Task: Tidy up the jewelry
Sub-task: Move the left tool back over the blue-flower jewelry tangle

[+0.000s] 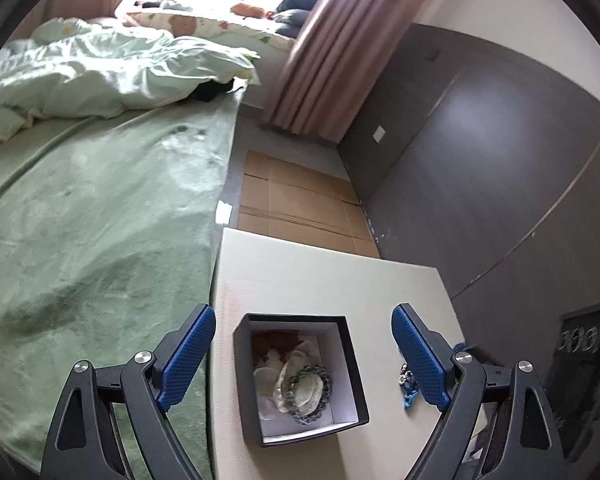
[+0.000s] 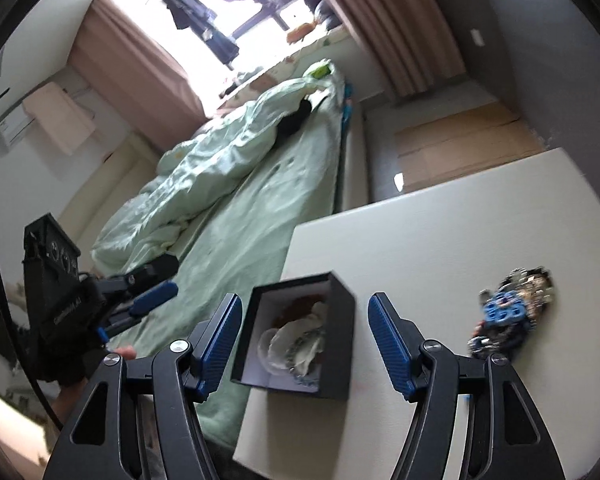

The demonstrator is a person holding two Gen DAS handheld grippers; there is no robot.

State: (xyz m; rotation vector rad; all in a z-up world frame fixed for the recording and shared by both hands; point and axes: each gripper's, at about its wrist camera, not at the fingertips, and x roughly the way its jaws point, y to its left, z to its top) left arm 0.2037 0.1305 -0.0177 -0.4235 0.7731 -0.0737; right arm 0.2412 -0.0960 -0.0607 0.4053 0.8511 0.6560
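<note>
A black square jewelry box [image 1: 358, 396] with a white lining stands open on the cream table [image 1: 320, 276]. Inside lie a dark beaded bracelet [image 1: 320, 372], pale translucent pieces and a reddish-brown piece. My left gripper [image 1: 303, 360] is open and empty, its jaws on either side of the box from above. My right gripper [image 2: 304, 340] is open and empty, also framing the box [image 2: 336, 364]. A heap of blue and dark jewelry [image 2: 508, 312] lies on the table [image 2: 440, 232] to the right of the box; a bit of it shows in the left wrist view [image 1: 406, 380].
A bed with a green blanket [image 1: 92, 216] adjoins the table's left side. Flattened cardboard [image 1: 300, 200] lies on the floor beyond the table. A grey wall [image 1: 480, 168] stands to the right. The left gripper [image 2: 148, 300] shows over the bed in the right wrist view.
</note>
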